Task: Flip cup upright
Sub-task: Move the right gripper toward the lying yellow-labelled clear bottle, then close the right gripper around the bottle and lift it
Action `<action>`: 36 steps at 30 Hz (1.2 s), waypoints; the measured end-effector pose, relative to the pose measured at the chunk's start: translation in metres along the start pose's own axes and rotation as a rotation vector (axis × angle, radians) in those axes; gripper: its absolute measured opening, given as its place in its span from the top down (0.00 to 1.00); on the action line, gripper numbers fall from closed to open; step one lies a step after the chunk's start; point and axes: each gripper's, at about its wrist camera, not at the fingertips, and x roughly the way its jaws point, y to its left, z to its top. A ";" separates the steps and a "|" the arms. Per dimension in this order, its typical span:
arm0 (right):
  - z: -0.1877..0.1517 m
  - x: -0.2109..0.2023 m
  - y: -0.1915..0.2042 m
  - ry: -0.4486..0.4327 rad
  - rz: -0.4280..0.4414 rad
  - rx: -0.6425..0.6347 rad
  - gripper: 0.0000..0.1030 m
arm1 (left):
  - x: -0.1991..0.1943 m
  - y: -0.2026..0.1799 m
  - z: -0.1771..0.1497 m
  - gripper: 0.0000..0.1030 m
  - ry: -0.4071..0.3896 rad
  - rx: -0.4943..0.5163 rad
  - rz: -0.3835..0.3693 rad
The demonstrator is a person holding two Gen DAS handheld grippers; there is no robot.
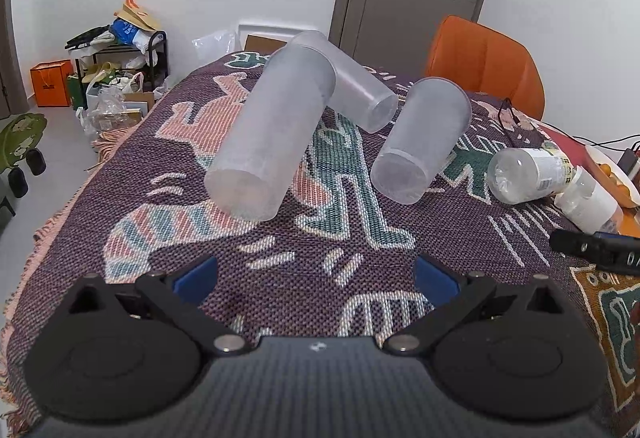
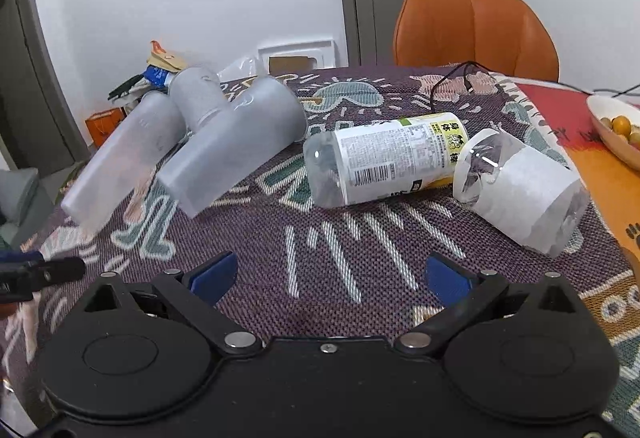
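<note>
Left gripper (image 1: 316,276) jaws spread wide and empty above patterned tablecloth (image 1: 288,274), right gripper (image 2: 328,274) likewise, ahead three frosted cups on their sides, nearest cup (image 1: 272,130) base toward camera, long axis running away.

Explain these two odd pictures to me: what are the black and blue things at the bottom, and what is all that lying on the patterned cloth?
Each picture comes from a camera on a hand-held gripper, looking along its two blue-tipped fingers. One shows the left gripper, the other the right gripper. Both are open and hold nothing. On the woven cloth lie three frosted plastic cups, all on their sides, plus a labelled bottle and a clear cup with a paper label, also tipped over. An orange chair stands behind.
</note>
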 end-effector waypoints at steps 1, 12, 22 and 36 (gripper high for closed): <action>0.003 0.002 -0.003 0.002 0.021 0.026 0.01 | 0.002 -0.001 0.001 0.00 0.004 0.000 -0.001; 0.034 0.024 -0.020 -0.015 0.118 0.255 0.01 | 0.018 -0.001 0.011 0.00 -0.009 -0.023 -0.001; 0.044 0.060 -0.049 0.002 0.086 0.504 0.01 | 0.026 0.007 0.017 0.00 -0.023 -0.053 0.000; 0.048 0.097 -0.072 0.006 0.050 0.737 0.07 | 0.037 0.024 0.022 0.00 -0.019 -0.161 0.037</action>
